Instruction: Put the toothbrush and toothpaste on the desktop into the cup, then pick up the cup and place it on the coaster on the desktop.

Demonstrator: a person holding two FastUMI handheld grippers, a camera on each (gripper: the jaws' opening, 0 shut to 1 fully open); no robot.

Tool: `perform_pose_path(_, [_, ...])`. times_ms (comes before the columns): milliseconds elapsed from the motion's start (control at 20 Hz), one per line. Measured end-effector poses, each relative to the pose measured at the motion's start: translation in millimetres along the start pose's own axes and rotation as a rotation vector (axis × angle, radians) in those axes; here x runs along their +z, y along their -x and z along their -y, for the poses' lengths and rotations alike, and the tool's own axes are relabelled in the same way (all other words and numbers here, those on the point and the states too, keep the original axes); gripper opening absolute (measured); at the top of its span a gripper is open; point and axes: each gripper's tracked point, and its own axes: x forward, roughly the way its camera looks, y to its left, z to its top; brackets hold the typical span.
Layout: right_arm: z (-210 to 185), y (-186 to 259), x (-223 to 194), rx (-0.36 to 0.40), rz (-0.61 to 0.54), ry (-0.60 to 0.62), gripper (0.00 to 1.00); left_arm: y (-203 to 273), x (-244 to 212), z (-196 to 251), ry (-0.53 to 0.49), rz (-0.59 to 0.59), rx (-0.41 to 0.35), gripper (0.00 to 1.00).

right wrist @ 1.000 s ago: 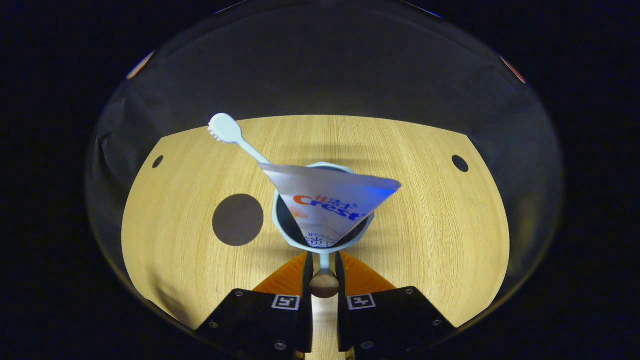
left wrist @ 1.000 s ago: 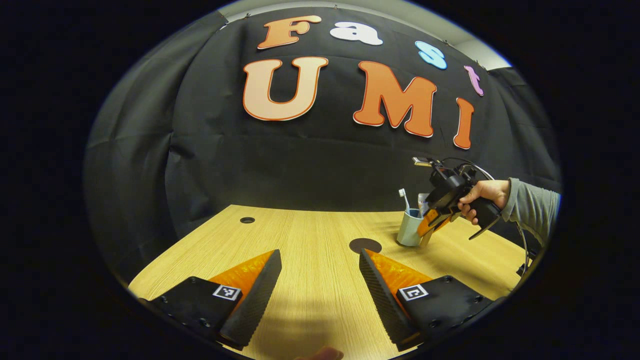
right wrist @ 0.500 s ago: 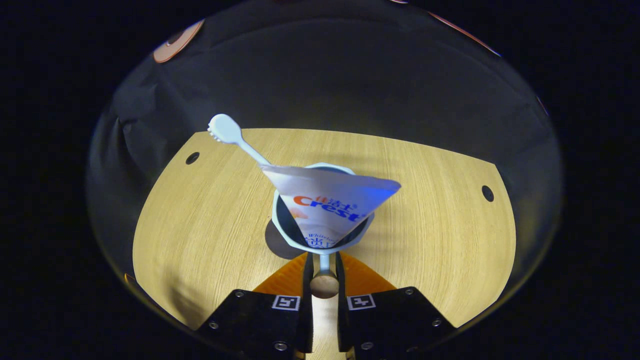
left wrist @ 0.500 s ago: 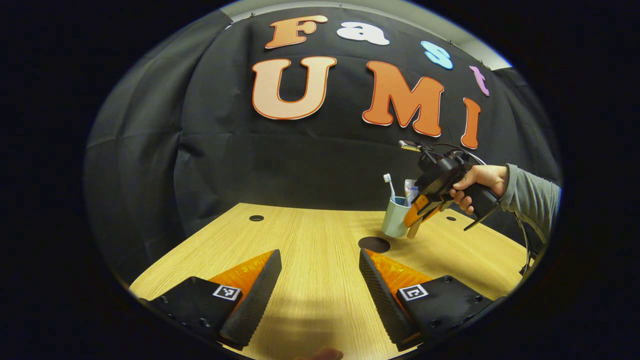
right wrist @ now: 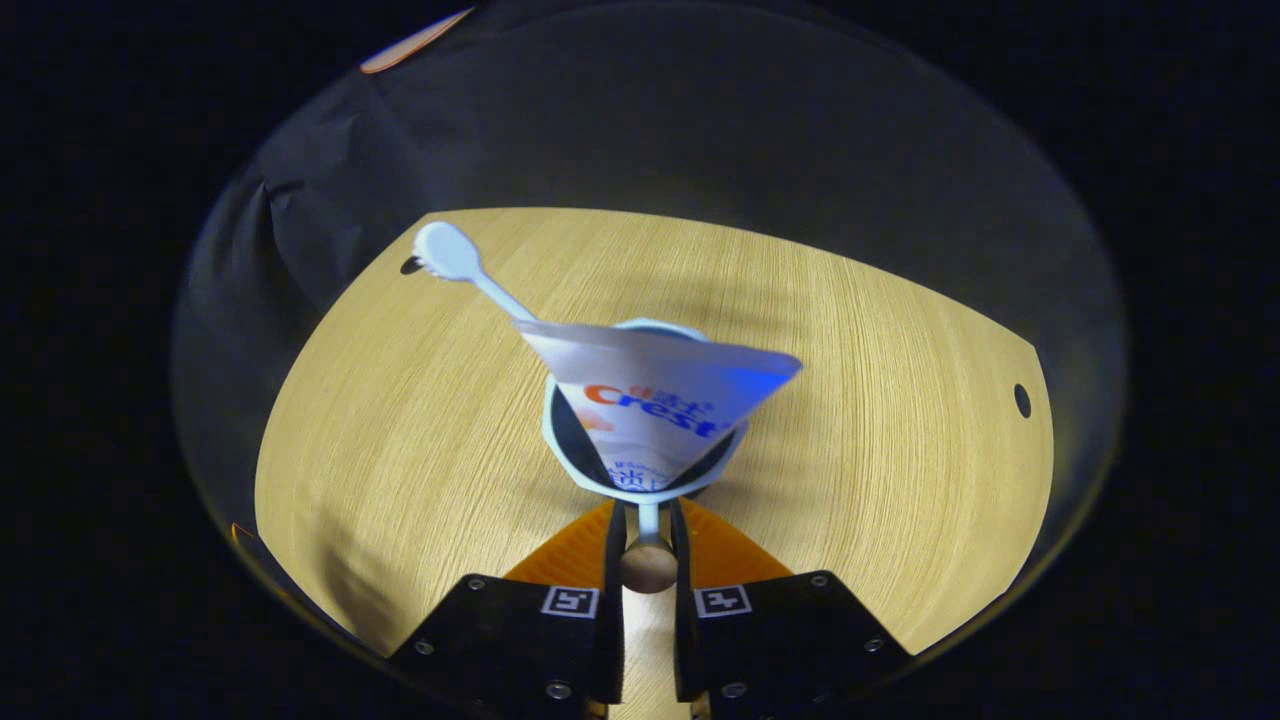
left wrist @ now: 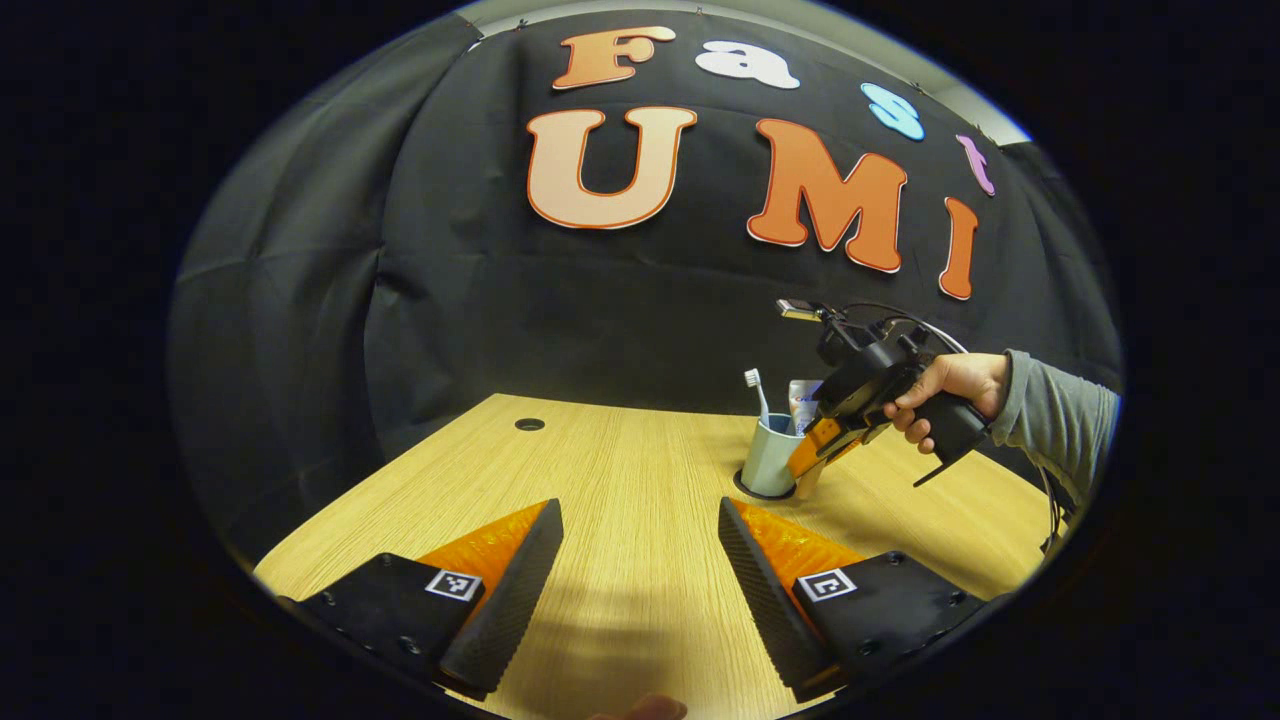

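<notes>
**Mara:** Right gripper view first: the right gripper (right wrist: pixel 648 520) has its fingers drawn nearly together on the cup's handle (right wrist: pixel 648 562), a thin stem with a round wooden end sitting between them. The cup (right wrist: pixel 645 478) hangs just ahead of the fingertips.

**Jon:** And what's in it?

**Mara:** Both things. The toothpaste (right wrist: pixel 655 405) stands in it, wide crimped end up, and the toothbrush (right wrist: pixel 462 265) leans out behind it, head toward the far left corner of the desktop (right wrist: pixel 880 400).

**Jon:** So the loading is done, I'd say. What about the coaster?

**Mara:** From above, the cup and tube cover whatever lies beneath. Go to the left gripper view: the cup (left wrist: pixel 770 458) sits on or just above a dark disc, the coaster (left wrist: pixel 742 488), whose rim peeks out at the base. A hand (left wrist: pixel 945 385) holds the right gripper (left wrist: pixel 812 462) against the cup's side.

**Jon:** Touching down, or hovering?

**Mara:** Too small to tell. My guess is the placing is nearly finished; what's left is settling the cup squarely and letting go of the handle.

**Jon:** And the left gripper?

**Mara:** The left gripper (left wrist: pixel 640 560) is spread wide with nothing between its fingers, low over the near edge of the desktop (left wrist: pixel 620 470), well apart from the cup. It looks idle. That view gives the side-on height and the coaster rim; the other gives the contents and the hold on the handle.
</notes>
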Motion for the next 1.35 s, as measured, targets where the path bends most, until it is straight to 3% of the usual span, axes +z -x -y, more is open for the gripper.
perform_pose_path(50, [2, 6, 4, 0.005, 0.024, -0.003, 0.30, -1, -4, 0, 0.004, -0.008, -0.002, 0.99])
perform_pose_path(100, [8, 4, 4, -0.009, 0.039, 0.002, 0.28, -1, -6, 1, 0.008, -0.014, -0.005, 0.99])
perform_pose_path(350, [14, 17, 4, -0.020, 0.160, 0.041, 0.68, -9, -8, 14, 0.010, -0.028, -0.008, 0.99])
perform_pose_path(750, [42, 98, 16, -0.077, 0.517, 0.051, 0.73, -26, 3, 63, -0.014, -0.032, -0.040, 0.99])
perform_pose_path(800, [49, 110, 14, -0.081, 0.557, 0.044, 0.70, -28, 7, 70, -0.018, -0.022, -0.045, 0.99])
perform_pose_path(850, [56, 123, 11, -0.083, 0.595, 0.035, 0.76, -30, 10, 78, -0.017, -0.011, -0.052, 0.99])
perform_pose_path(900, [63, 133, 6, -0.088, 0.630, 0.027, 0.72, -31, 15, 86, -0.014, -0.003, -0.061, 0.99])
perform_pose_path(950, [72, 144, 2, -0.096, 0.664, 0.020, 0.78, -33, 18, 94, -0.014, 0.008, -0.068, 0.99])
perform_pose_path(1200, [119, 168, -44, -0.207, 0.799, 0.018, 0.81, -32, 47, 125, -0.035, 0.116, -0.078, 0.99])
perform_pose_path(1350, [134, 174, -71, -0.222, 0.849, -0.014, 0.81, -28, 58, 143, -0.045, 0.174, -0.091, 0.98])
